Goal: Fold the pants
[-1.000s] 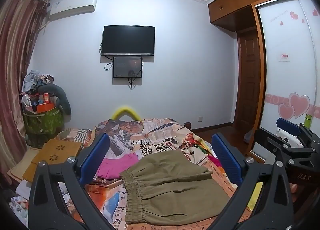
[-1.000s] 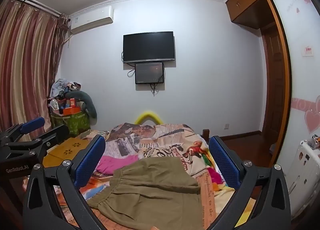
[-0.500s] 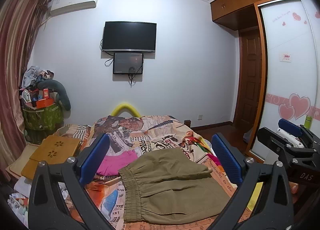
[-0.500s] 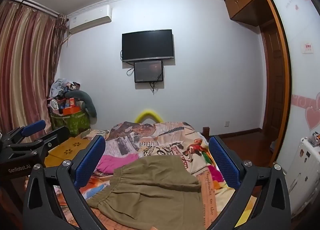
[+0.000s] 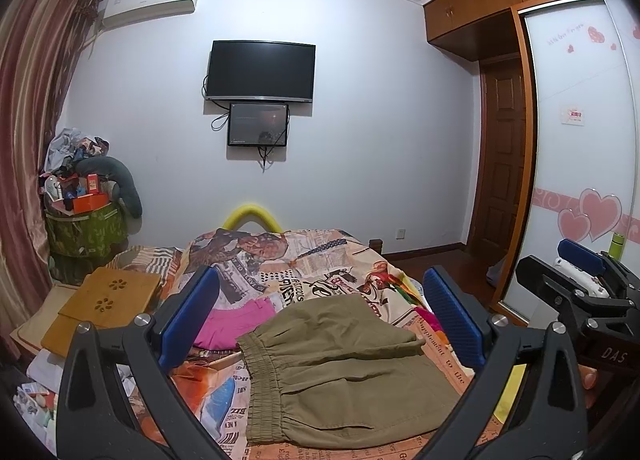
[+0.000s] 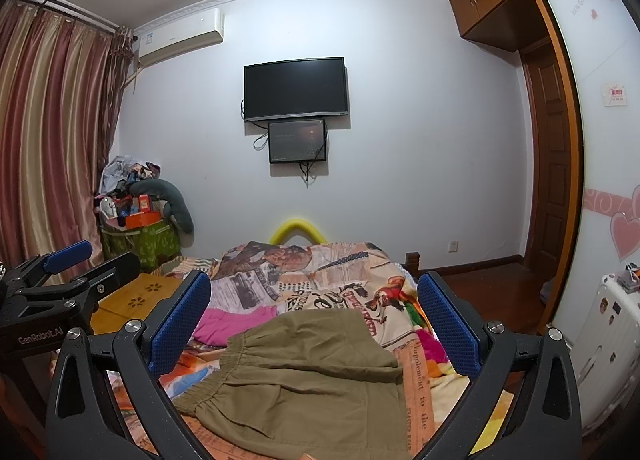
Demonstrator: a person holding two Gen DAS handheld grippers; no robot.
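Note:
Olive-green pants (image 5: 340, 372) lie folded into a compact rectangle on the patterned bed cover, elastic waistband toward the left. They also show in the right wrist view (image 6: 312, 376). My left gripper (image 5: 320, 320) is open and empty, held above the pants. My right gripper (image 6: 316, 320) is open and empty too, above the pants. The right gripper shows at the right edge of the left wrist view (image 5: 580, 284), and the left gripper at the left edge of the right wrist view (image 6: 64, 276).
A pink garment (image 5: 236, 324) lies on the bed left of the pants. A wooden lap table (image 5: 108, 300) sits at the bed's left side. A cluttered green basket (image 5: 84, 228) stands by the curtain. A wardrobe with sliding doors (image 5: 580, 140) is on the right.
Both grippers have risen and tilted up slightly, so the pants sit lower in both views. The pants have not moved. Both grippers stay open.

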